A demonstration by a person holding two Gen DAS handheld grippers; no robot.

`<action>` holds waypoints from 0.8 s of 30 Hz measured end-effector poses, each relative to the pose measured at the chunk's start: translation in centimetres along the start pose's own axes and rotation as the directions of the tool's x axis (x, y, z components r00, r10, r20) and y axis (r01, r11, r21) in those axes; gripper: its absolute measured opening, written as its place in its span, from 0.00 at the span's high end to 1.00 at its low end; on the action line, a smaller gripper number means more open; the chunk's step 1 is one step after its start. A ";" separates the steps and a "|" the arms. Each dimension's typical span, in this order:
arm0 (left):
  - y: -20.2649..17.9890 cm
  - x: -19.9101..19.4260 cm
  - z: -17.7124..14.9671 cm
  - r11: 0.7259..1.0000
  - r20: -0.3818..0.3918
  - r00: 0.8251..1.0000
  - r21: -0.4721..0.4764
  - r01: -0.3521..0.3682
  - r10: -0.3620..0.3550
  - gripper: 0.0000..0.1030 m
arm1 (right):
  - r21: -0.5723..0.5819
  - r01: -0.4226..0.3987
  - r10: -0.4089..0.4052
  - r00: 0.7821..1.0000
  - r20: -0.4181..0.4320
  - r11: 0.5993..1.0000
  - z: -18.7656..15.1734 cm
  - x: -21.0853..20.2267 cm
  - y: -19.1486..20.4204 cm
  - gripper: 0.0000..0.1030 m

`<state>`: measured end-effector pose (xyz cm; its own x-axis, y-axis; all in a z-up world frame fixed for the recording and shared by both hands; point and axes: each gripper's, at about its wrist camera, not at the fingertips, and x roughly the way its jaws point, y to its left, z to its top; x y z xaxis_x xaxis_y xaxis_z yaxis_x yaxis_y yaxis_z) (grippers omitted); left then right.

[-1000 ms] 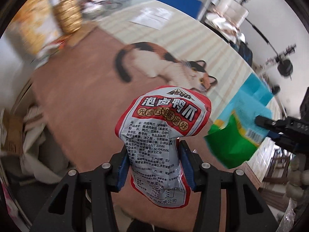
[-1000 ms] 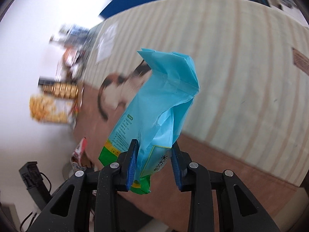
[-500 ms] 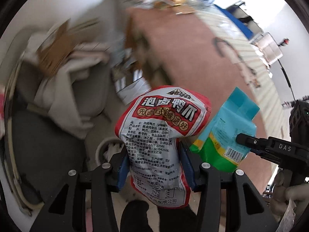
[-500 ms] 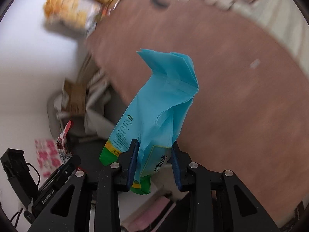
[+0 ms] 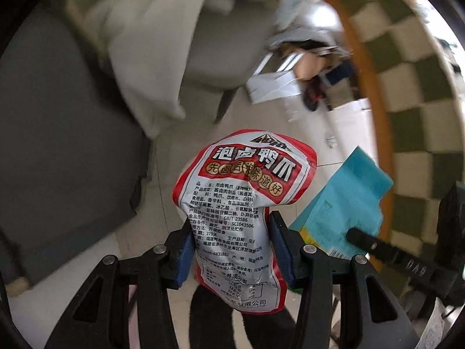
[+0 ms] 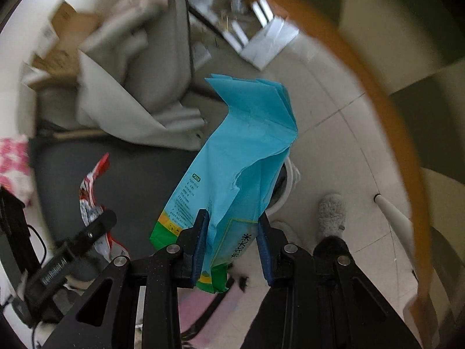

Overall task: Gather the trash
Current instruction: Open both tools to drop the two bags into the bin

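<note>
The left gripper [image 5: 229,247] is clamped on a red-and-white snack packet [image 5: 241,203], which stands up between its blue pads, and the right gripper [image 6: 232,250] is squeezed the same way on a blue-and-green bag [image 6: 235,168] that rises well past its fingertips. Just behind the blue bag, below the right gripper, a white-rimmed bin [image 6: 286,192] shows on the pale floor. Both wrappers are light and crumpled, so my worry is that, let go too early or off to one side, they would catch the rim or drift down onto the floor beside a slippered foot [image 6: 331,215]; the bag, being tall, could also snag the packet, since the two grippers are close together.
</note>
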<state>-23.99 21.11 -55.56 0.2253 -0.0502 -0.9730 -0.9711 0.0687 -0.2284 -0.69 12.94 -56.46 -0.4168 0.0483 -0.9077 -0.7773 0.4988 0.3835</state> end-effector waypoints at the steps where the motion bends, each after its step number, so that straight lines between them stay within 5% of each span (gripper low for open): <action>1: 0.9 2.6 0.3 0.999 -0.025 1.000 -0.027 0.018 -0.019 0.57 | -0.007 0.008 -0.008 1.000 -0.016 1.000 0.5 2.2 0.0 0.67; 8: 4.5 16.0 1.1 0.990 -0.148 0.985 -0.127 0.065 -0.083 0.53 | -0.048 0.045 -0.051 0.989 -0.137 0.998 3.1 16.7 -2.9 0.67; 10: 5.2 18.3 1.1 0.990 -0.172 0.982 -0.129 0.062 -0.084 0.42 | -0.063 0.062 -0.071 0.984 -0.164 0.996 3.7 19.9 -3.1 0.65; 12: 5.8 19.3 1.0 0.989 -0.165 0.983 -0.130 0.063 -0.084 0.28 | -0.058 0.037 -0.048 0.979 -0.197 0.998 3.9 22.3 -3.8 0.60; 13: 5.9 19.5 1.0 0.990 -0.163 0.984 -0.131 0.056 -0.077 0.16 | -0.059 0.029 -0.041 0.977 -0.208 0.998 4.0 23.3 -3.8 0.46; 16: 6.6 19.4 0.4 0.992 -0.156 0.987 -0.127 0.021 -0.041 0.08 | -0.103 0.063 -0.082 0.977 -0.196 0.993 3.8 24.3 -3.9 0.11; 24: 6.9 15.5 -2.0 0.984 -0.040 0.985 -0.056 -0.168 0.166 0.08 | -0.268 0.292 -0.313 0.949 -0.036 0.918 2.0 21.4 -2.4 0.03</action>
<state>-27.36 18.85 -72.20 0.0581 -0.0784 -0.9952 -0.9980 0.0203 -0.0599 -6.79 14.49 -77.13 -0.1696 -0.1414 -0.9753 -0.9618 0.2396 0.1325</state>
